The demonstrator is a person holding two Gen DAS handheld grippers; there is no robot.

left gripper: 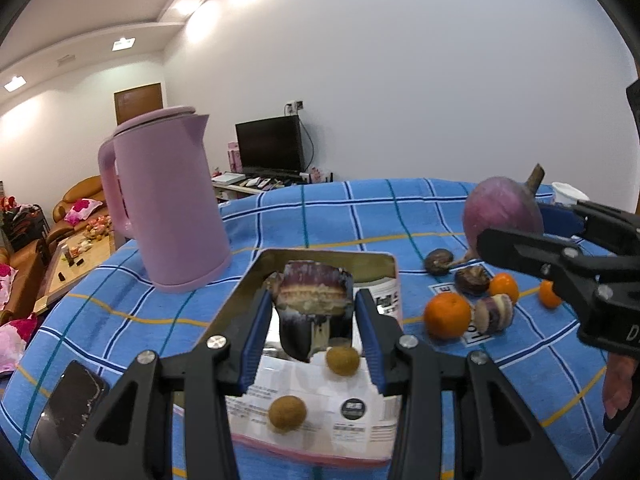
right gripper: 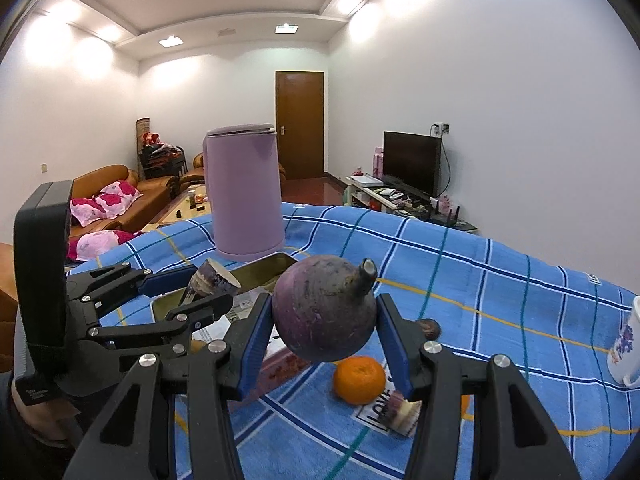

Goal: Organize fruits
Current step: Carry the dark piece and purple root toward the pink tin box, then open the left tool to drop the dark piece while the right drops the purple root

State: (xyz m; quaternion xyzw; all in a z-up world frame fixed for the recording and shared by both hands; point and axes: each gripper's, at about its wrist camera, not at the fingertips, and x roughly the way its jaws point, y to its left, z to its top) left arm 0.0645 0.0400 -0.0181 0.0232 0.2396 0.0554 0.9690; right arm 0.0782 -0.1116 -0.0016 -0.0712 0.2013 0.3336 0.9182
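My left fingers (left gripper: 314, 316) are clamping a cut chunk of purple-skinned stem (left gripper: 314, 300), pale layered flesh showing at its cut face; it is hanging clear above the metal tin (left gripper: 256, 276), which is sitting open on printed paper (left gripper: 320, 400). My right fingers (right gripper: 324, 332) are gripping a round purple turnip-like root (right gripper: 320, 312) by its sides, stalk stub tilting up and right, the root held off the cloth.

Two small brown round fruits (left gripper: 342, 360) are lying on the paper just under the left fingers. To the right of the tin, a tangerine (left gripper: 447, 315) is resting on the blue checked cloth (left gripper: 360, 216) covering the bench, just beside a short sliced stem piece (left gripper: 494, 314); two dark bulbs (left gripper: 439, 261) and two more tangerines (left gripper: 504, 286) are lying near them.

A pink kettle (left gripper: 168, 204) is standing upright on the cloth behind and left of the tin. A phone (left gripper: 68, 412) is lying at the near left edge. A white mug (right gripper: 626, 344) is sitting at the far right in the right wrist view.
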